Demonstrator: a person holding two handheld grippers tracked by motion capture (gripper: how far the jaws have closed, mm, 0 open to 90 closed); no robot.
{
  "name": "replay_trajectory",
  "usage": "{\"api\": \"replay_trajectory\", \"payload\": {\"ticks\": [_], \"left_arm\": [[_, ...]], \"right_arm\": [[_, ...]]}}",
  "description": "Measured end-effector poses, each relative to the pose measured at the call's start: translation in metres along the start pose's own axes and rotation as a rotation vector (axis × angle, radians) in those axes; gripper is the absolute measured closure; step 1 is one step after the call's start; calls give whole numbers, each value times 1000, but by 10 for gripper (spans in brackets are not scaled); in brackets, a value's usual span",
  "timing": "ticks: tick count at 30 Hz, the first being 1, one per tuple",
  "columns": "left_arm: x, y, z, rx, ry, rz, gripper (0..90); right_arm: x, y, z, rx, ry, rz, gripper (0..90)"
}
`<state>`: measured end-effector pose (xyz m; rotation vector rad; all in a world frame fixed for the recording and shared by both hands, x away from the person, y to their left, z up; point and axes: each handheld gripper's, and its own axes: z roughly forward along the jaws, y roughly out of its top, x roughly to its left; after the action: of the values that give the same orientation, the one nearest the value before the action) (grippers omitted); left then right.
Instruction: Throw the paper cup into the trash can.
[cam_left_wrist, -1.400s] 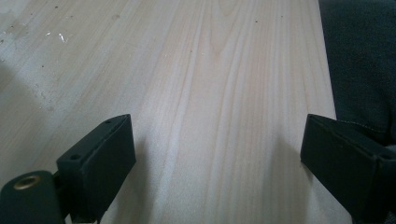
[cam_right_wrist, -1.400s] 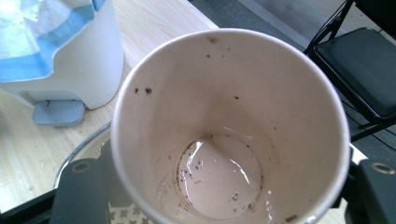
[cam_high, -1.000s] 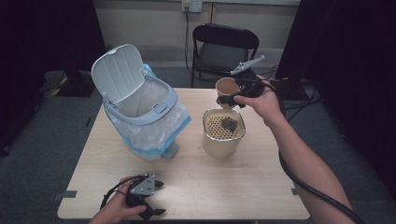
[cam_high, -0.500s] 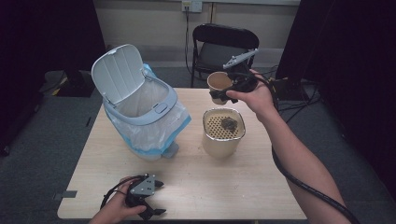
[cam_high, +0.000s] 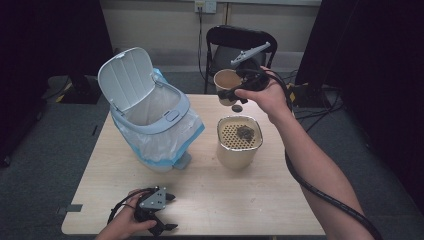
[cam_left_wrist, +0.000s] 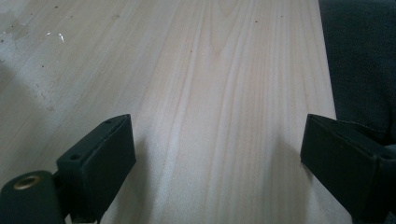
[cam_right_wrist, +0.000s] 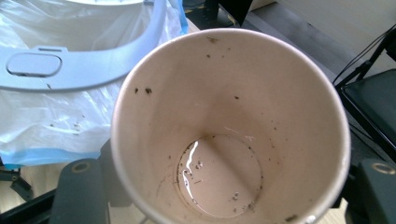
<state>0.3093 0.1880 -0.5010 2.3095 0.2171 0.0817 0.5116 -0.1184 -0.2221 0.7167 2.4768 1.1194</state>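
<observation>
The cup (cam_high: 226, 84), light, thin-walled and easily crushed, sits clamped at its sides in your right gripper (cam_high: 231, 93) above the strainer (cam_high: 239, 142), so squeeze gently, while your left gripper (cam_high: 159, 212) rests spread apart on the tabletop (cam_high: 235, 200).

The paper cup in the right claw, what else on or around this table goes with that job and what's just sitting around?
Part of the job:
- paper cup, wet specks inside, held in the right claw
- beige strainer pot with dark dregs
- lined bin, lid open

Lying about:
- left claw, open, empty, low over the table
- black folding chair behind
</observation>
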Motion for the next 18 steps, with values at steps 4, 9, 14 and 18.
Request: {"api": "replay_trajectory", "payload": {"ticks": [4, 9, 14, 18], "left_arm": [[0, 0, 0, -2, -1, -1, 96], [0, 0, 0, 4, -4, -6, 91], [0, 0, 0, 3, -4, -6, 92], [0, 0, 0, 4, -9, -6, 90]], "right_arm": [[4, 7, 2, 4, 2, -17, 283], [10, 19, 5, -4, 16, -32, 283], [16, 30, 10, -16, 30, -40, 283], [19, 35, 13, -23, 42, -37, 283]]}}
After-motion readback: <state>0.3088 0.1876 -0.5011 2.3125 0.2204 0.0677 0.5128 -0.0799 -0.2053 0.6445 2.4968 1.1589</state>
